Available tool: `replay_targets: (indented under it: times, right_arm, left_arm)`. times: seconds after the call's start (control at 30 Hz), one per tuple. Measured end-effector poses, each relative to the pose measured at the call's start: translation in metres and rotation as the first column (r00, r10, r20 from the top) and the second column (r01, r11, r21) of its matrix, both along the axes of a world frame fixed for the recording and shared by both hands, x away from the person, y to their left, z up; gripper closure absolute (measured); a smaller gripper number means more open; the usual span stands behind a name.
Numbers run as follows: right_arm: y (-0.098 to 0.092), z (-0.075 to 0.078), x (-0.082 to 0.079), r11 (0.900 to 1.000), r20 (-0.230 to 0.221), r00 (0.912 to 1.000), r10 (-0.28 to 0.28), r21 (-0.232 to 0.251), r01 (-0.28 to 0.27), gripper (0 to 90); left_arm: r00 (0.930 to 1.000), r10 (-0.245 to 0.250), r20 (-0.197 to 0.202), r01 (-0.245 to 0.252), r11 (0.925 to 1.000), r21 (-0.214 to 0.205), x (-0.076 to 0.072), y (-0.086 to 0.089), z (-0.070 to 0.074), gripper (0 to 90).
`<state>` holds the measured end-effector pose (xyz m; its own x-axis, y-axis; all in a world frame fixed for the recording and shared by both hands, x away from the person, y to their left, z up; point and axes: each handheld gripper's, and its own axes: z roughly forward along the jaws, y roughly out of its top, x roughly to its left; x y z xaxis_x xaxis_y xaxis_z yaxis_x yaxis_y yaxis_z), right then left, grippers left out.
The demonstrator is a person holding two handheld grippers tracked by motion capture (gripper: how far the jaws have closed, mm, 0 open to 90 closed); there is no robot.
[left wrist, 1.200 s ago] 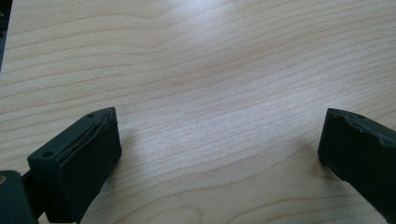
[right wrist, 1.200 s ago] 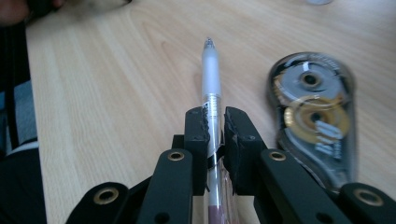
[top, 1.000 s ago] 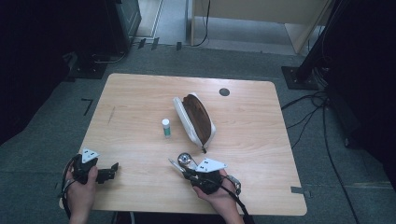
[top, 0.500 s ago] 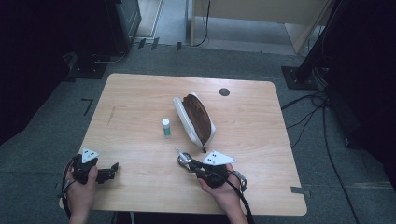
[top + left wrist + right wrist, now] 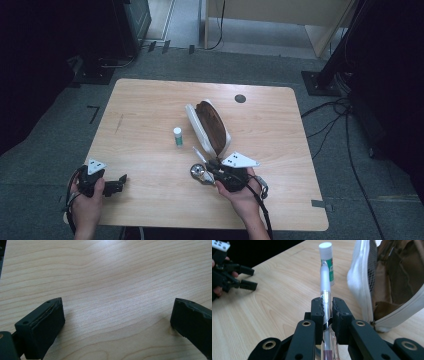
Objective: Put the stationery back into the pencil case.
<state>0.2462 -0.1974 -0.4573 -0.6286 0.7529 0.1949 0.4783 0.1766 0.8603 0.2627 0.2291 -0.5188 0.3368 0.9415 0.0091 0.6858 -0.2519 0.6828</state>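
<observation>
Left gripper (image 5: 117,322) low over the table (image 5: 112,277) — its two black jaws rise from the bottom corners, standing wide apart with nothing between them but bare wood. Left jaw pad (image 5: 42,325) shows its flat inner face and two small screw holes along the top edge; right pad (image 5: 192,322) is cut off by the frame edge. Tabletop is pale wood, grain running in long wavy bands — a soft glare across the middle. Dark strip at the upper left edge, too small to identify.
</observation>
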Motion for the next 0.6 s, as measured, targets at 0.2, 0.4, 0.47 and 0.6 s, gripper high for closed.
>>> replay_targets:
  times: [0.2, 0.4, 0.47, 0.6]
  right_arm:
    - [-0.002, 0.010, 0.007, 0.9998, 0.014, 0.9997, -0.020, 0.004, 0.020, 80.4]
    - [-0.005, 0.021, 0.013, 0.9988, 0.033, 0.9983, -0.047, 0.013, 0.047, 80.4]
    - [-0.007, 0.025, 0.016, 0.9982, 0.039, 0.9976, -0.058, 0.016, 0.057, 80.4]
    - [-0.011, 0.032, 0.021, 0.9958, 0.046, 0.9950, -0.089, 0.028, 0.088, 80.4]
  left_arm:
    - [1.0000, 0.000, 0.000, 0.000, 1.0000, 0.000, 0.000, 0.000, 0.000, 0.0]
    - [1.0000, 0.000, 0.000, 0.000, 1.0000, 0.000, 0.000, 0.000, 0.000, 0.0]
    - [1.0000, 0.000, 0.000, 0.000, 1.0000, 0.000, 0.000, 0.000, 0.000, 0.0]
    - [1.0000, 0.000, 0.000, 0.000, 1.0000, 0.000, 0.000, 0.000, 0.000, 0.0]
